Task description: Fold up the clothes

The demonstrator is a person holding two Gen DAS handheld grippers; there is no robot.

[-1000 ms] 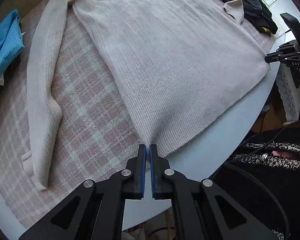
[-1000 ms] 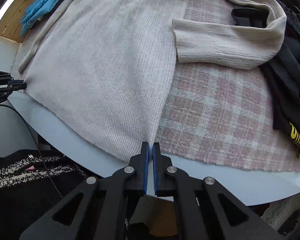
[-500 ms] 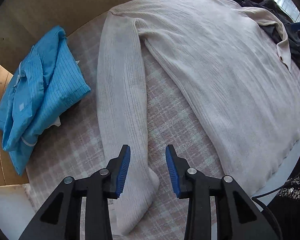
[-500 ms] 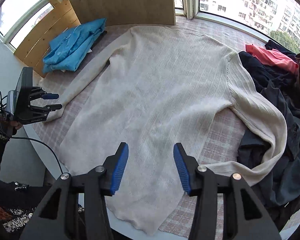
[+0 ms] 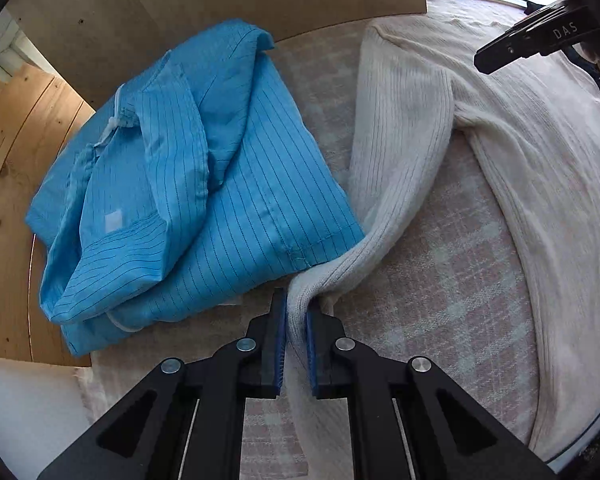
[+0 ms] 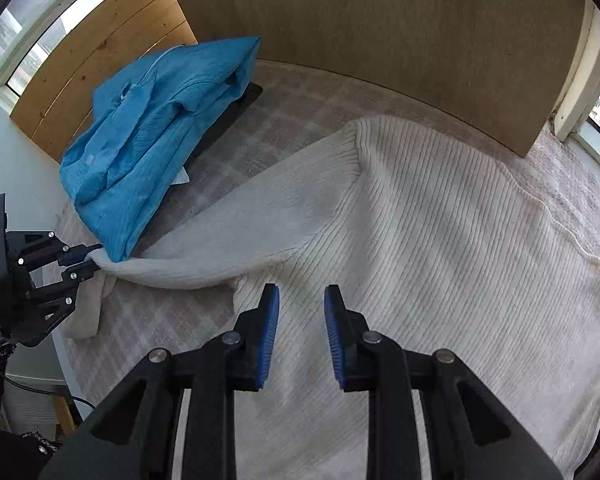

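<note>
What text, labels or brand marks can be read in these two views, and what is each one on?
"DAS" in white letters on the black body of the right gripper, seen in the left wrist view.
The white patch on the blue garment shows no legible writing.
Nothing readable in the right wrist view.

Your left wrist view sits low and close over the sleeve (image 5: 396, 184), facing the blue garment (image 5: 188, 184) and the board behind it. Your right wrist view hovers higher above the sweater body (image 6: 440, 240), facing the same board. Both share the sleeve, the blue garment and the plaid-covered worktop (image 5: 452, 264).
</note>
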